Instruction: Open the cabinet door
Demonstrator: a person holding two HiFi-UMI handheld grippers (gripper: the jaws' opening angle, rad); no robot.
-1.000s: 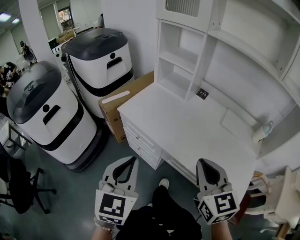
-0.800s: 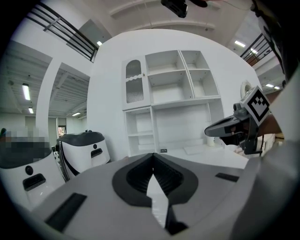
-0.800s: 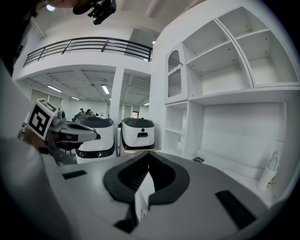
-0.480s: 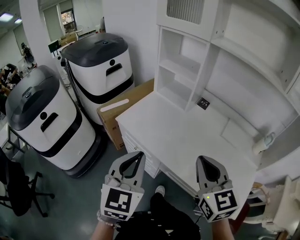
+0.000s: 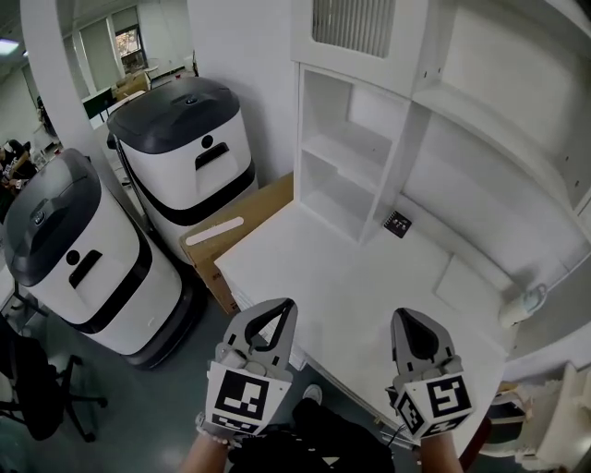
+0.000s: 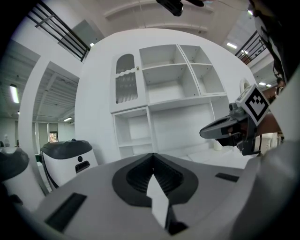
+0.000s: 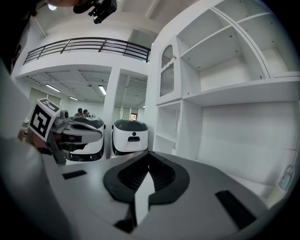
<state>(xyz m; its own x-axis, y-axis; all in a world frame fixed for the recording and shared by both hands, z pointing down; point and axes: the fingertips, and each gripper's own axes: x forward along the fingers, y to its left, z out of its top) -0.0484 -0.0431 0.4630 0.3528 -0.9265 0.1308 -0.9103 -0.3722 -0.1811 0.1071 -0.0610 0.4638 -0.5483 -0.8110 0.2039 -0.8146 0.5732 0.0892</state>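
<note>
Left gripper (image 5: 278,309) and right gripper (image 5: 412,320): jaws pressed together, nothing between them.
Both hang over the desk's (image 5: 369,277) near edge; the slatted cabinet door (image 5: 355,23) sits closed high above the desk's back left corner, well apart from them.

Cabinet door (image 5: 349,23) tops the shelves (image 5: 343,162) — desk (image 5: 369,277) below, box (image 5: 235,231) left.

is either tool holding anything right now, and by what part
Nothing is held. The left tool and right tool are both shut and empty, away from the cabinet door.
</note>
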